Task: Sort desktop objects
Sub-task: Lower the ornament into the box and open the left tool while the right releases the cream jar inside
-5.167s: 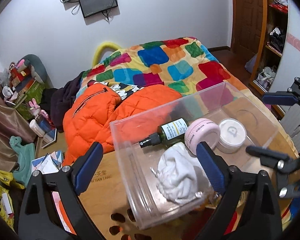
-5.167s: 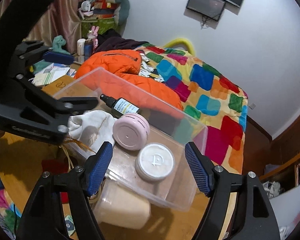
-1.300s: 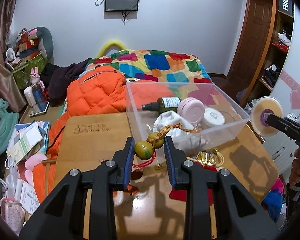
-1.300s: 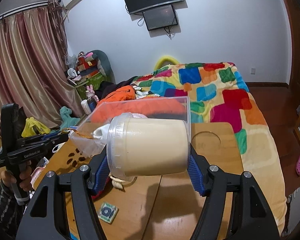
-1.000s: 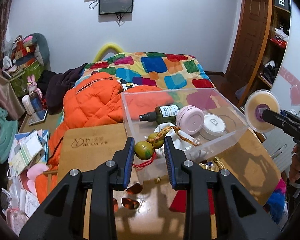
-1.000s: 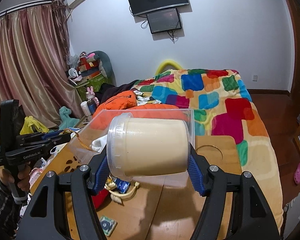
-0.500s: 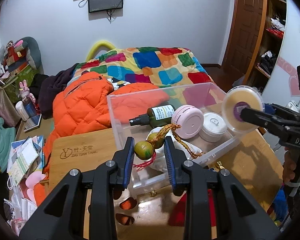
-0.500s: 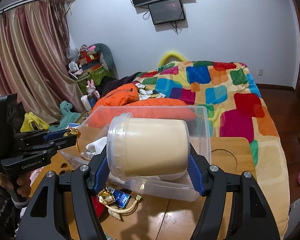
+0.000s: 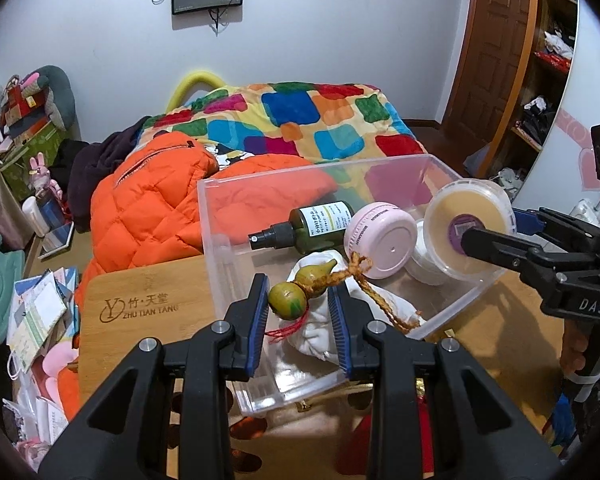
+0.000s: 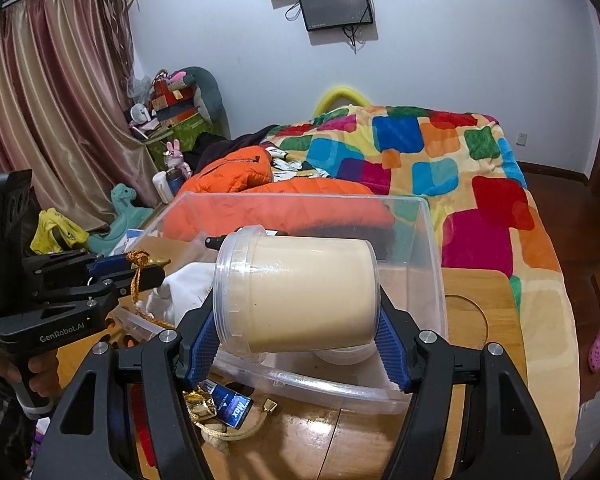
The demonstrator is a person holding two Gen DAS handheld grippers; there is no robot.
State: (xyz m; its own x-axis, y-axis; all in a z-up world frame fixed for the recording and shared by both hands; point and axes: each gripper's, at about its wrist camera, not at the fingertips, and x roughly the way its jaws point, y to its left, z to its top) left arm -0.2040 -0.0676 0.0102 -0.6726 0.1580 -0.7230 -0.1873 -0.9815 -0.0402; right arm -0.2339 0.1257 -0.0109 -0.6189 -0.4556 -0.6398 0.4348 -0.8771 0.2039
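Note:
My left gripper (image 9: 298, 316) is shut on a small green gourd ornament (image 9: 288, 300) with a braided gold cord and red tassel. It hangs over the near end of the clear plastic box (image 9: 380, 160), above a white cloth (image 9: 320, 332). In the box lie a green spray bottle (image 9: 316, 226), a pink round jar (image 9: 382, 240) and a white jar (image 9: 424, 264). My right gripper (image 10: 298, 344) is shut on a cream-filled jar (image 10: 300, 292) lying sideways over the box (image 10: 432, 240). The same jar (image 9: 466, 232) shows at the box's right rim.
The box stands on a wooden table (image 9: 140, 304) in front of a bed with an orange jacket (image 9: 148, 200) and a colourful quilt (image 9: 300, 120). A blue packet (image 10: 232, 404), gold trinkets and cord lie on the table by the box. Papers and toys crowd the left.
Both grippers have come forward and down to the box. The gourd now hangs inside its near end, and the cream jar has moved in over the box's right rim.

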